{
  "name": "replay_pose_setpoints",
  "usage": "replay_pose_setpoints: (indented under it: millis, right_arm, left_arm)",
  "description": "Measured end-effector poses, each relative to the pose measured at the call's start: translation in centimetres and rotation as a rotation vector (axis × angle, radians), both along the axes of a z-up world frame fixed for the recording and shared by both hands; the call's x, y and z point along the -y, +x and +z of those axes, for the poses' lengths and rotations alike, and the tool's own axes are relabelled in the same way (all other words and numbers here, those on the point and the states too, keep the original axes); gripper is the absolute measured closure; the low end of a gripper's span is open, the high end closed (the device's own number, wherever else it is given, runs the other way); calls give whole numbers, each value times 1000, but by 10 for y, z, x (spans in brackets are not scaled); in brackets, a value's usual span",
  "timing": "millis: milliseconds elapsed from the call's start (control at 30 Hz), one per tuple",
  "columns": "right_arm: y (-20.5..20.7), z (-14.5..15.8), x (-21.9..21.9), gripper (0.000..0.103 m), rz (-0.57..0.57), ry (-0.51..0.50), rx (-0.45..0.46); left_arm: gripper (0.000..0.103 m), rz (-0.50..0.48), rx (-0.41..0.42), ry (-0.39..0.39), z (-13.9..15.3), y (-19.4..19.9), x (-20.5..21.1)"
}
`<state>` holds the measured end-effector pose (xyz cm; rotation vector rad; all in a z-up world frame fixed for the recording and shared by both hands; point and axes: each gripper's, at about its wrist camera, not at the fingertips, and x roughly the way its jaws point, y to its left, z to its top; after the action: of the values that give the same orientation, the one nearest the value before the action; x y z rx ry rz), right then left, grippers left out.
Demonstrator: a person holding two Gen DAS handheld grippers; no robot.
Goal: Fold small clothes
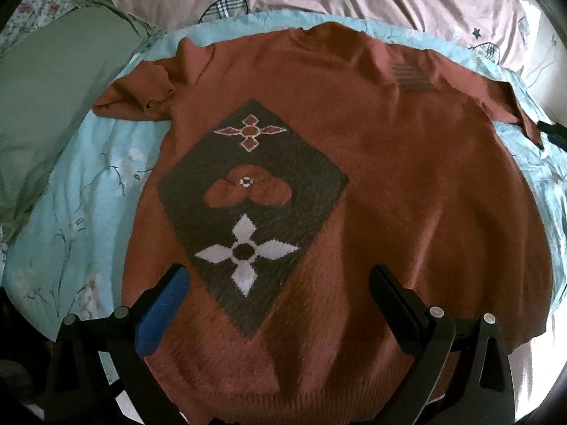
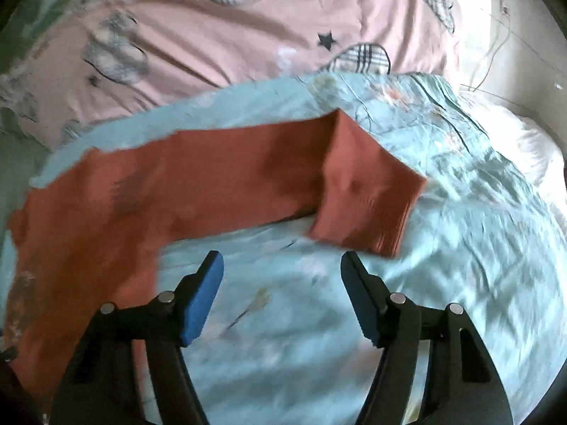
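Rust sweater (image 1: 372, 163) lies flat, front up, on a light blue quilt (image 1: 81, 233) on the bed. Dark diamond patch (image 1: 253, 212) with flower motifs sits left of centre on the chest. Hem is nearest the left camera, collar at the far edge. Far sleeve in the left view (image 1: 138, 97) is bunched and doubled near the shoulder. In the right view the other sleeve (image 2: 283, 173) stretches out sideways over the quilt, with its cuff end (image 2: 368, 209) bent back toward the camera. Pink sheet (image 2: 248, 35) with plaid hearts lies beyond the quilt; green pillow (image 1: 60, 81) is off to one side.

Left tongs (image 1: 280, 294) are spread wide, hovering above the lower body of the sweater, holding nothing. Right tongs (image 2: 281, 283) are also spread, empty, over bare quilt just short of the sleeve cuff. Right view is motion-blurred, so this hand looks to be moving.

Step, as I judge it: garment is laid out, no body fold made yet; sleeve folding is about to start. Next move likely calls for the right tongs to reach the cuff, pinch it, and carry the sleeve across the chest. Left tongs could pin the body so it doesn't drag. Fuzzy knit may slip, so a deep bite would help.
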<state>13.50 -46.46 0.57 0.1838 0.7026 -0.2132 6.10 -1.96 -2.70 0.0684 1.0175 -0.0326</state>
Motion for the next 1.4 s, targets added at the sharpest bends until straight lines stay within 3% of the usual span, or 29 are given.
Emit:
replay_pose_setpoints:
  millis: [133,233,367,500,600,933,1167,1300,1400]
  right_arm:
    - [35,-18,17,39,8,-32,-79]
    - [51,-37,36,61,-41,-24,-145]
    - [41,-34,46,98,-61,39,-116]
    - [33,-17,23,98,38,164,-39]
    - [36,1,-21,98,159,226,7]
    - [104,38,-230,98,578,451,57]
    - [168,14,-354,98,729,537,-45]
    - [191,-10,-379,97,735,581,-90]
    - [203,-23,-384,85,710,602,-147]
  left_arm:
    - [1,-1,-17,13,-3,11,5]
    - [1,-2,-24,3,-4,20,7]
    - [1,-9,-26,-6,-7,28,8]
    - [1,-12,-42,-14,-13,30,8]
    - [1,-20,-39,-33,-14,30,10]
    - [1,22,-8,-129,-7,29,-13]
    - [1,44,25,-206,-1,51,-40]
    - [1,30,60,-227,3,77,-50]
    - [1,9,83,-214,3,103,-51]
